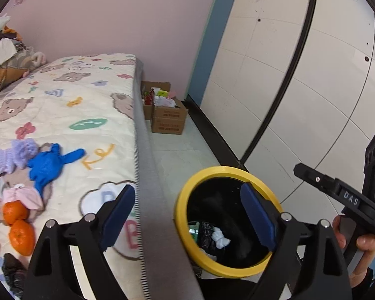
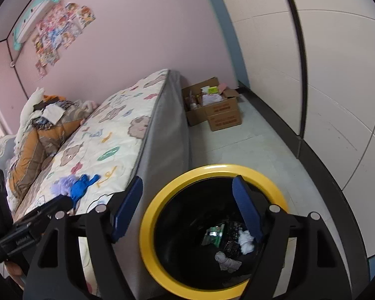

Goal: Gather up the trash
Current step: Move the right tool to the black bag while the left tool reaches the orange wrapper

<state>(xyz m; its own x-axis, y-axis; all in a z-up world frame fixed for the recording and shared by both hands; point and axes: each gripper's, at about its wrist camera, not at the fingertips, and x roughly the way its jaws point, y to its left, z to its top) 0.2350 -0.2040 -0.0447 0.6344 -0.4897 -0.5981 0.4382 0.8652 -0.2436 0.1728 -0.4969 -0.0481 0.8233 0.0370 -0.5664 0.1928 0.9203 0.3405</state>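
Pink wall (image 2: 142, 37), bear-print bed (image 1: 70, 105), pale tiled floor (image 2: 237, 145), white wardrobe (image 1: 300, 75)

Right claw (image 2: 187, 210) spread empty over yellow-rimmed bin (image 2: 147, 237), crumpled trash (image 2: 246, 243) inside, bed (image 2: 107, 135) beside

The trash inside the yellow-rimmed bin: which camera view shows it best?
The right wrist view: it looks down into the bin, showing the white wad, a grey wad and a green wrapper. The left wrist view sees less, mostly the white wad.
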